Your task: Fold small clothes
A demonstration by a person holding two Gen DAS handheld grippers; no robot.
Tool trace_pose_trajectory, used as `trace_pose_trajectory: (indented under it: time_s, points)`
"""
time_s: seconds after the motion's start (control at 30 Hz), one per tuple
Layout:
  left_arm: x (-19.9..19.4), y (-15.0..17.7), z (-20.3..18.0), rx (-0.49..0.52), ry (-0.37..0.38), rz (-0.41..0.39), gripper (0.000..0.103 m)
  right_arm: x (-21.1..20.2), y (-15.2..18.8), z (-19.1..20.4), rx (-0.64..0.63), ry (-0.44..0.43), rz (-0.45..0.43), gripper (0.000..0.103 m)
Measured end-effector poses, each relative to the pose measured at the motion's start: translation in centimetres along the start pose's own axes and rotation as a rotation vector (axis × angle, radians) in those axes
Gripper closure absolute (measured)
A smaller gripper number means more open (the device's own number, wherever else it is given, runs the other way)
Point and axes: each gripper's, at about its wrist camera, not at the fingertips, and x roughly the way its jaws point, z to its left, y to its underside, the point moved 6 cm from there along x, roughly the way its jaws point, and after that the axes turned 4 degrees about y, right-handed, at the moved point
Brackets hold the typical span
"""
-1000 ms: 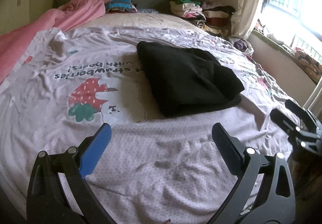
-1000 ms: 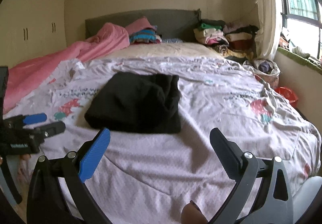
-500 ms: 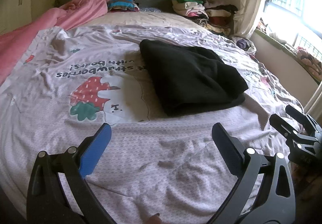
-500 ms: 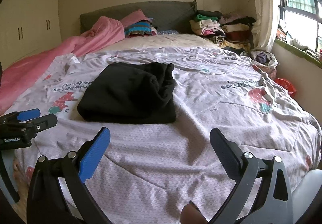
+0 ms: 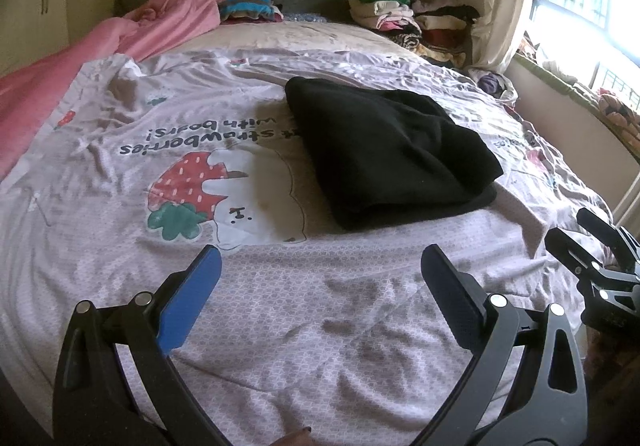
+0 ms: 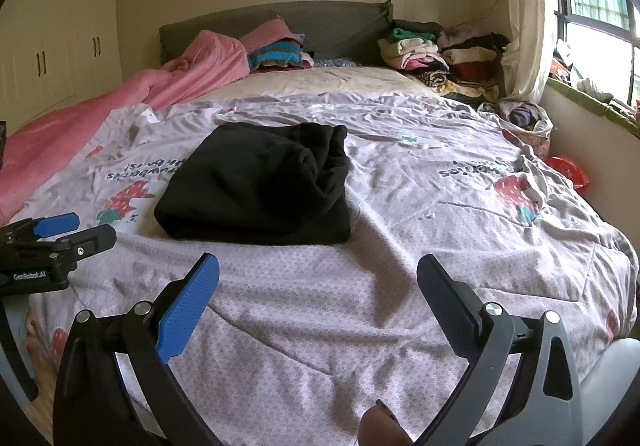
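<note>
Up front in the left wrist view, the left gripper (image 5: 320,274) hangs wide open and empty above the lilac strawberry-print quilt (image 5: 248,286), well short of the folded black fleece garment (image 5: 384,153) lying mid-bed. Behind it sit a rumpled pink blanket (image 5: 132,33) and a stack of folded clothes (image 5: 404,17) by the headboard; nothing lies between claw and garment. From the right wrist view, the right gripper (image 6: 318,278) also gapes wide, holding nothing, with the garment (image 6: 260,185) ahead and the other claw (image 6: 60,234) at left
</note>
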Motion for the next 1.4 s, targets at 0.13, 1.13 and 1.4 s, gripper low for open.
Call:
trace_pose_trajectory:
  time_s: [0.13, 1.13, 1.4]
  points:
    - [0.0, 0.0, 0.0, 0.002, -0.001, 0.000, 0.009, 0.0, 0.0, 0.0, -0.001, 0.001, 0.000, 0.004]
    - [0.0, -0.1, -0.2, 0.005, 0.023, 0.006, 0.009, 0.0, 0.3, -0.5, 0.018, 0.009, 0.009, 0.004]
    - [-0.1, -0.7, 3.3, -0.086, -0.020, 0.027, 0.009, -1.4, 1.4, -8.6, 0.202, 0.247, 0.004, 0.004]
